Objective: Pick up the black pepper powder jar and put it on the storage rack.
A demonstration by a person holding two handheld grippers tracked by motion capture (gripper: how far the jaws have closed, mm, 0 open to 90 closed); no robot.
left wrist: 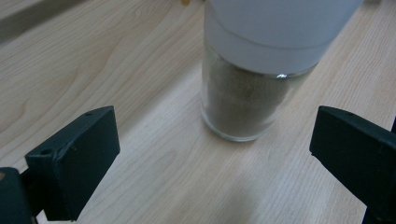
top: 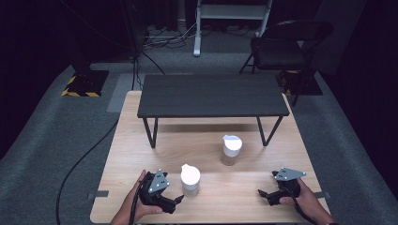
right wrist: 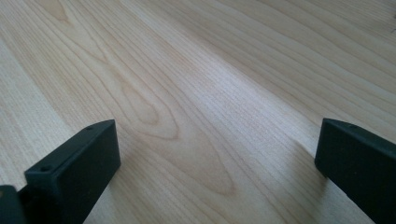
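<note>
Jaws of your left gripper (top: 180, 198) stand wide apart, aimed at the near jar (left wrist: 252, 70), not touching it. Your right gripper (top: 261, 192) also gapes, holding nothing, over bare table (right wrist: 196, 93). That white-capped jar stands upright just beside the left gripper; a second jar (top: 231, 150) stands farther back.

A: What stands on the surface (top: 141, 140)?

B: A near jar (top: 190, 179) at front centre-left; a far jar (top: 231, 150) behind it, to its right; a low shelf (top: 212, 95) across the back.

A: And the tools?

B: The left tool (top: 177, 200) sits just left of the near jar, the right tool (top: 263, 193) well apart, at front right.
</note>
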